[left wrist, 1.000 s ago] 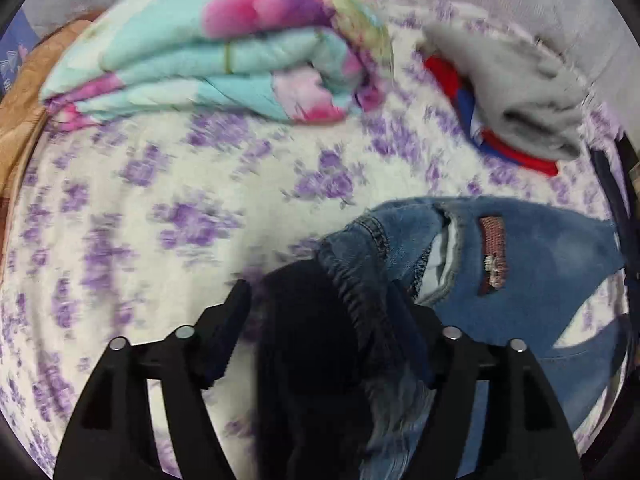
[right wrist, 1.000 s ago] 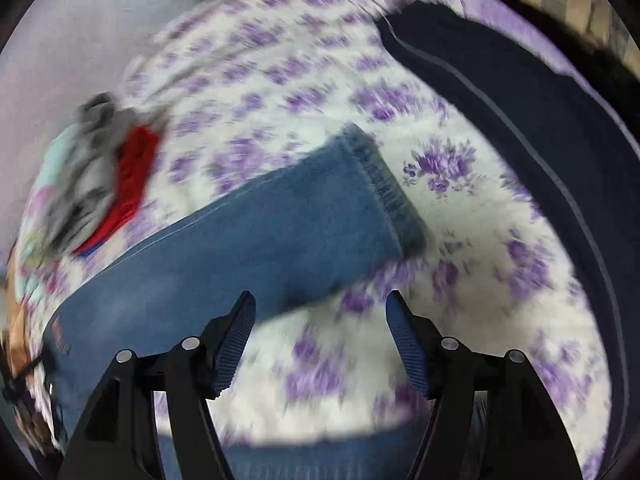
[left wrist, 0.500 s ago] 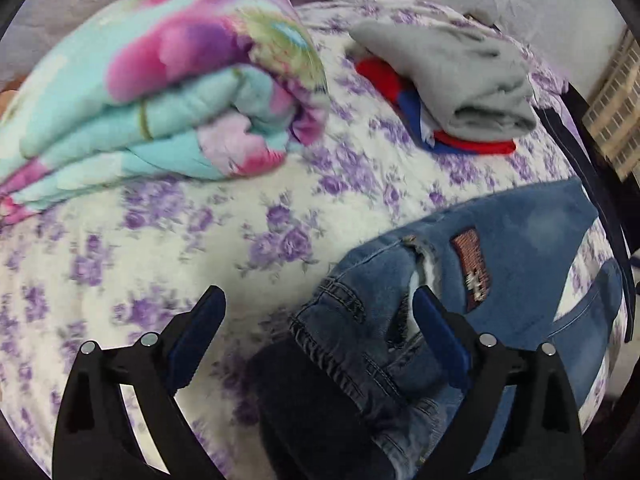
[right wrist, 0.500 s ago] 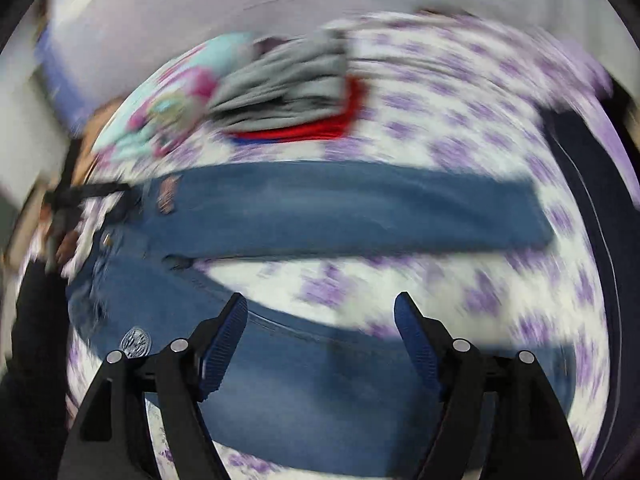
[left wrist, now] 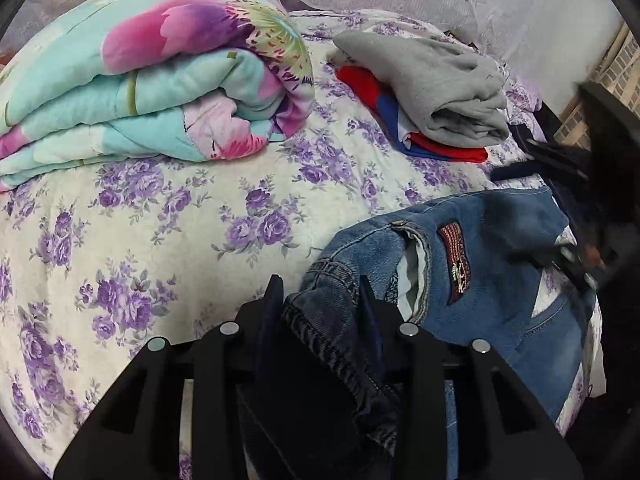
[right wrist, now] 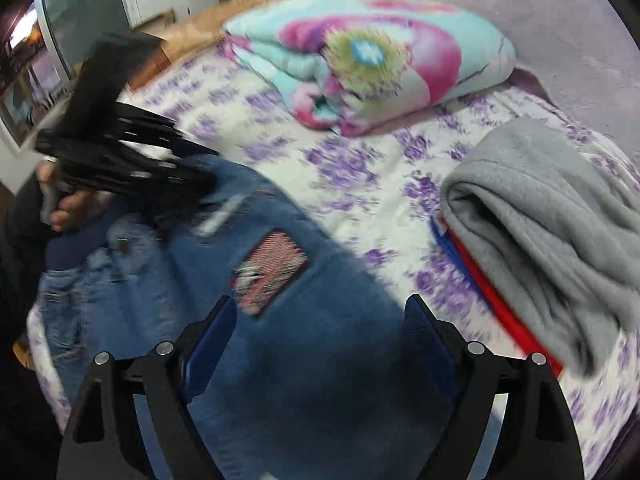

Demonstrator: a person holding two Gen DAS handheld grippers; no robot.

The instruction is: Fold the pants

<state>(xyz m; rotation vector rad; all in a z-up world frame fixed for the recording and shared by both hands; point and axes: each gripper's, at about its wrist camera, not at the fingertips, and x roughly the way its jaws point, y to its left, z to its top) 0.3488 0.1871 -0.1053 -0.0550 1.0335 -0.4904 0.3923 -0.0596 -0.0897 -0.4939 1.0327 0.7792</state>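
Note:
Blue jeans with a red back patch lie on the flowered bed sheet. My left gripper is shut on the jeans' waistband, which bunches between its fingers. My right gripper is open and hovers over the seat of the jeans, just below the patch. The left gripper also shows, blurred, at the left of the right wrist view, at the waistband.
A folded turquoise and pink quilt lies at the back of the bed. A folded grey garment lies on a red and blue one at the back right. A dark cloth hangs at the bed's right edge.
My left gripper has closed on the waistband after standing open half a second ago. My right gripper has swung from the leg hem up to the seat of the jeans.

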